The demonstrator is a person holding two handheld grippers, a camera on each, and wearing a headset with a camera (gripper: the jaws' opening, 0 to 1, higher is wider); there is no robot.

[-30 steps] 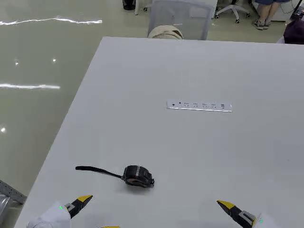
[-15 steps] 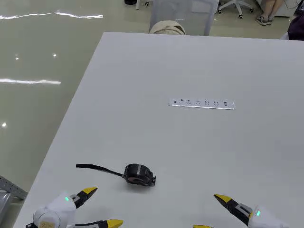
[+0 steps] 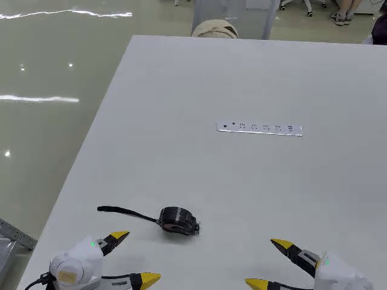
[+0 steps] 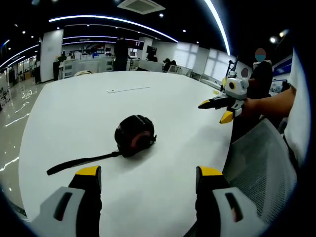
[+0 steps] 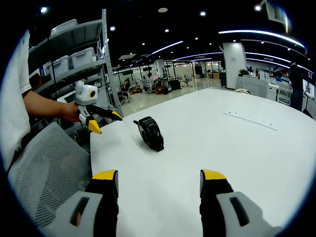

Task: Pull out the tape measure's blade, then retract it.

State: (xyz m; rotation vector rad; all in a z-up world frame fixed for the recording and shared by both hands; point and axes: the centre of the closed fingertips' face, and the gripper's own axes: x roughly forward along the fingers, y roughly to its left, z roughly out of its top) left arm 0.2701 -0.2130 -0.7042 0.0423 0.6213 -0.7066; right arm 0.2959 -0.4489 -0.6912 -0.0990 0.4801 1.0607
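A black tape measure (image 3: 178, 220) lies on the white table (image 3: 242, 84), its black wrist strap (image 3: 124, 212) trailing to the left. Its blade is inside the case. My left gripper (image 3: 134, 258) stands open at the near left, just short of the tape measure (image 4: 135, 135) and apart from it. My right gripper (image 3: 268, 263) stands open at the near right, well to the right of the tape measure (image 5: 150, 132). Both sets of yellow-tipped jaws hold nothing. The right gripper (image 4: 218, 109) shows in the left gripper view, and the left gripper (image 5: 104, 122) in the right gripper view.
A white power strip (image 3: 259, 128) lies flat in the middle of the table. The table's left edge (image 3: 91, 139) drops to a glossy floor. A chair back (image 3: 230, 15) stands at the far edge. A mesh chair (image 5: 42, 168) is near the front edge.
Both grippers have come further up into the head view, towards the tape measure. The tape measure has not moved; the head camera has tilted slightly.
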